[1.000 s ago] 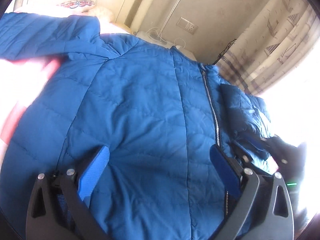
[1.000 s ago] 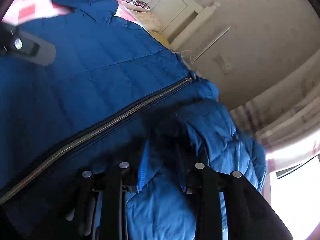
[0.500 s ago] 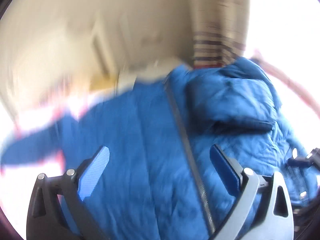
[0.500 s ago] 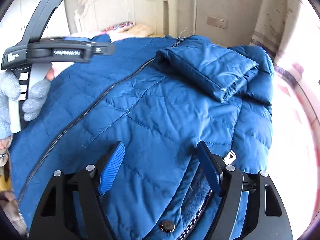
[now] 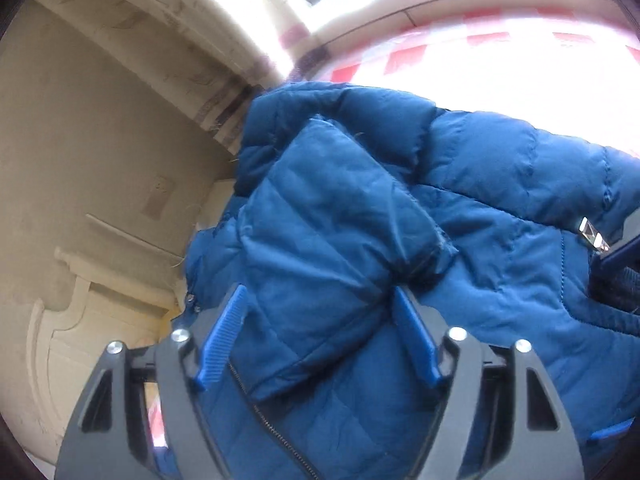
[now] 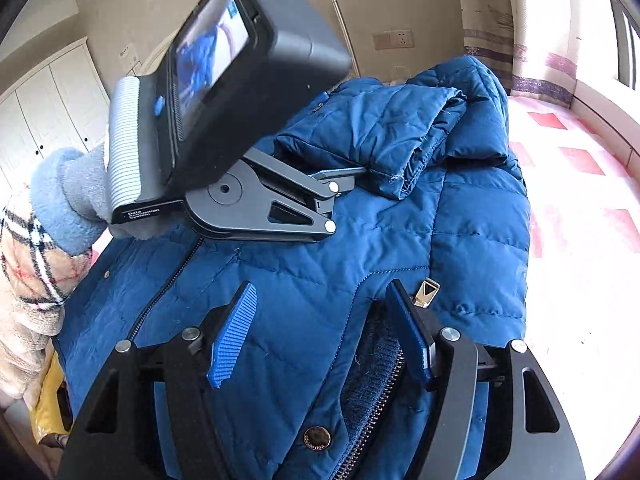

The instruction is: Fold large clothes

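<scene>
A blue quilted puffer jacket (image 6: 312,280) lies zipped on the bed, with one sleeve (image 6: 384,128) folded across its chest. In the left wrist view the folded sleeve (image 5: 336,216) fills the middle. My left gripper (image 5: 320,336) is open, its jaws either side of the sleeve's near end; it also shows in the right wrist view (image 6: 340,180), low over the jacket. My right gripper (image 6: 320,328) is open over the jacket's lower front, near a zip pull (image 6: 426,292) and a snap button (image 6: 316,436).
The bed has a pink and white checked sheet (image 6: 580,184) on the right. A cream headboard (image 5: 92,304) and a beige wall with a socket (image 6: 392,40) stand behind. A curtain (image 6: 520,32) and window are at the right. A gloved hand (image 6: 68,200) holds the left gripper.
The left gripper swung right and came down at the folded sleeve. The right gripper let go of the sleeve, opened and drew back to the jacket's lower front.
</scene>
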`<action>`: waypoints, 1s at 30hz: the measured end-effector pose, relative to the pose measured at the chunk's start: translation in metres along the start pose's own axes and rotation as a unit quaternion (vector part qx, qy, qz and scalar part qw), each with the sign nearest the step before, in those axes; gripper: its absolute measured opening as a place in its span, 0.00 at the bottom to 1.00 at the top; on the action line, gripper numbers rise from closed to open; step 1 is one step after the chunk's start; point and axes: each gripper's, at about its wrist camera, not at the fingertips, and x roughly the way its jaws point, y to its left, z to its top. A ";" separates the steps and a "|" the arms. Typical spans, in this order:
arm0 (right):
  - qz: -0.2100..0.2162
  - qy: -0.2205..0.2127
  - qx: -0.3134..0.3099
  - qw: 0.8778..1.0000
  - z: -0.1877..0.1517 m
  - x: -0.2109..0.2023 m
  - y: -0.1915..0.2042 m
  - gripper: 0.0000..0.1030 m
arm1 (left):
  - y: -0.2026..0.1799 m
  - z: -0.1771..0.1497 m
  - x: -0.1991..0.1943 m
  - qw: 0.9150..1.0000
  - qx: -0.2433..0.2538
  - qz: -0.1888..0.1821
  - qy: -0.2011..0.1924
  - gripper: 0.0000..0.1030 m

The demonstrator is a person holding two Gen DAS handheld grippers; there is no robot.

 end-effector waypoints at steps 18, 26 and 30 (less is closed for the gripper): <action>-0.004 0.007 0.004 1.000 0.004 0.004 -0.004 0.63 | -0.002 0.004 -0.007 0.999 0.002 -0.032 -0.034 0.24; 0.000 0.006 0.007 1.000 0.005 0.005 -0.005 0.63 | 0.157 -0.081 -0.054 0.880 -0.407 -0.165 -0.183 0.18; 0.004 0.005 0.011 1.000 0.005 0.006 -0.007 0.63 | 0.207 -0.186 -0.049 0.754 -0.600 -0.187 -0.192 0.18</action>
